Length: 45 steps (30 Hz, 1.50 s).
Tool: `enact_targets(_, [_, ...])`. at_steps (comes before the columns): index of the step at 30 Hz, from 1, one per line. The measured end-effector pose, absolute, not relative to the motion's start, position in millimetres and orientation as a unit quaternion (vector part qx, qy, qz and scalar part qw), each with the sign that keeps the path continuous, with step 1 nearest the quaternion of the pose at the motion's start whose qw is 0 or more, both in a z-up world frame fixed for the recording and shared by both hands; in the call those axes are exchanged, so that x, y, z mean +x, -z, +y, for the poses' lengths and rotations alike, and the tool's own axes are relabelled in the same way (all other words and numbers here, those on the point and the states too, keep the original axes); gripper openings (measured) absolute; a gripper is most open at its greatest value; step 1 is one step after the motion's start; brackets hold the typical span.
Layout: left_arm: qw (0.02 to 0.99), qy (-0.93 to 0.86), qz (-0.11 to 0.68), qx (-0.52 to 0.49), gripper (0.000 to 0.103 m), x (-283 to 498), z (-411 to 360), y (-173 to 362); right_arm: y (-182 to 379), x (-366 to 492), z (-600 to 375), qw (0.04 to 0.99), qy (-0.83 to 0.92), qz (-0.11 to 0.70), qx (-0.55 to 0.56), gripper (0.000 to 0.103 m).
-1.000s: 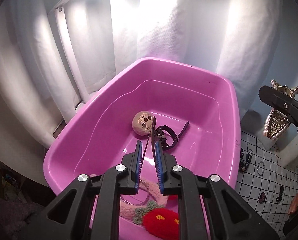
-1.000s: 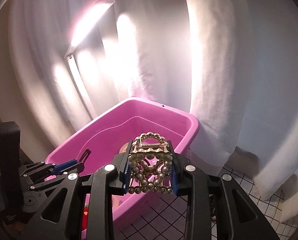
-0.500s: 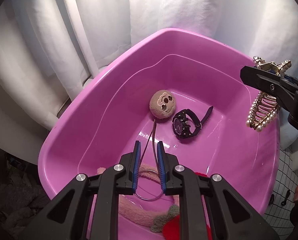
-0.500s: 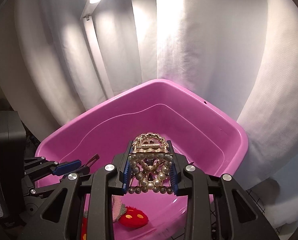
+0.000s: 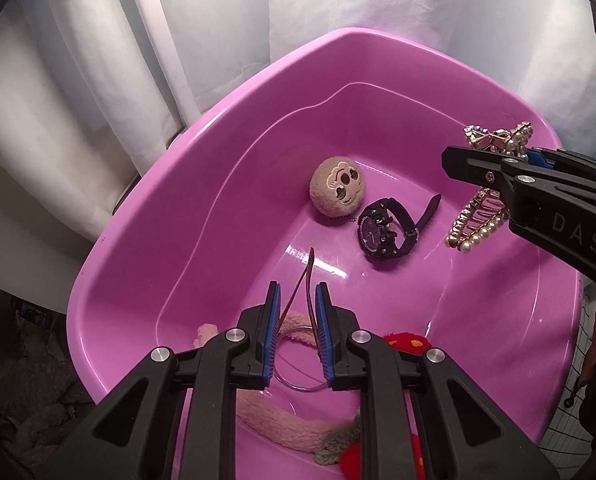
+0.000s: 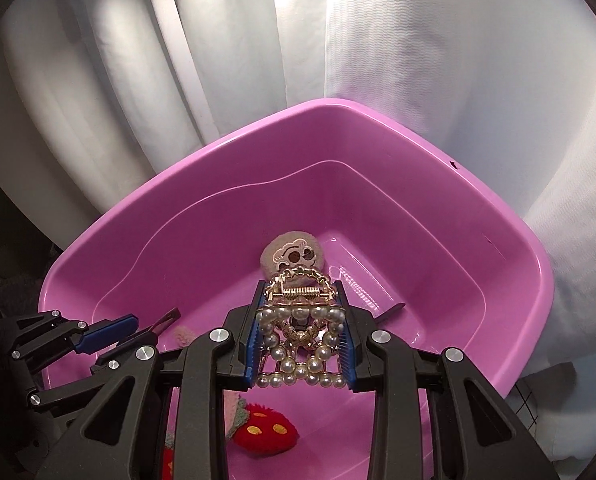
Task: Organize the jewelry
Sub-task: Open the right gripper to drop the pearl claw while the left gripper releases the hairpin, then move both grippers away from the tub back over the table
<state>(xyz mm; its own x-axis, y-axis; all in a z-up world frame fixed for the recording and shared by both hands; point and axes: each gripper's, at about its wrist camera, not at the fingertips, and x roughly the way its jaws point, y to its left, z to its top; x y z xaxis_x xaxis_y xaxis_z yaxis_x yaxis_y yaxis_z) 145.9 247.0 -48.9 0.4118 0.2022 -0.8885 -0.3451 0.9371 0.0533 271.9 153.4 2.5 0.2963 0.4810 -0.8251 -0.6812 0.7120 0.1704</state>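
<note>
My left gripper (image 5: 298, 292) hangs over the pink basin (image 5: 138, 216), its jaws nearly closed on a thin brown wire hoop (image 5: 309, 264). The hoop is pinched into a teardrop, and its lower loop shows behind the pads. My right gripper (image 6: 299, 286) is shut on a gold hair claw set with pearls (image 6: 299, 332). In the left wrist view that hair claw (image 5: 477, 224) hangs over the basin's right side, above and to the right of a black wristwatch (image 5: 385, 228). The left gripper (image 6: 142, 328) shows low on the left in the right wrist view.
On the basin floor lie a round beige plush face (image 5: 337, 192), a fuzzy pink band (image 5: 282, 420) and a red plush piece (image 6: 264, 432). White curtains (image 6: 417, 60) hang close behind the basin. A black-gridded white cloth (image 6: 525, 404) shows at the right.
Both grippers have come forward and tipped down over the basin. The right one has carried the pearl claw in from beyond the rim. The left jaws stand slightly wider.
</note>
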Motion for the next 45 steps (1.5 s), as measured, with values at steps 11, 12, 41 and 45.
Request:
enact_targets(11, [0.829, -0.166, 0.529, -0.071, 0.024, 148.4, 249.5, 55.2, 9.0, 279.9, 149.3, 0.797, -0.337, 0.489, -0.109, 0.030])
enact_targets(12, [0.830, -0.166, 0.527, -0.072, 0.029, 148.1, 249.5, 54.5, 8.2, 279.6, 148.7, 0.799, -0.334, 0.488, -0.110, 0.031])
enact_targets(41, [0.851, -0.170, 0.491, -0.073, 0.089, 128.1, 241.7, 25.8, -27.6, 263.4, 119.2, 0.825, -0.333, 0.450, -0.073, 0.048])
enact_targets(45, [0.856, -0.163, 0.485, -0.075, 0.089, 124.5, 240.1, 19.9, -36.2, 255.1, 103.8, 0.834, -0.327, 0.441, -0.053, 0.049])
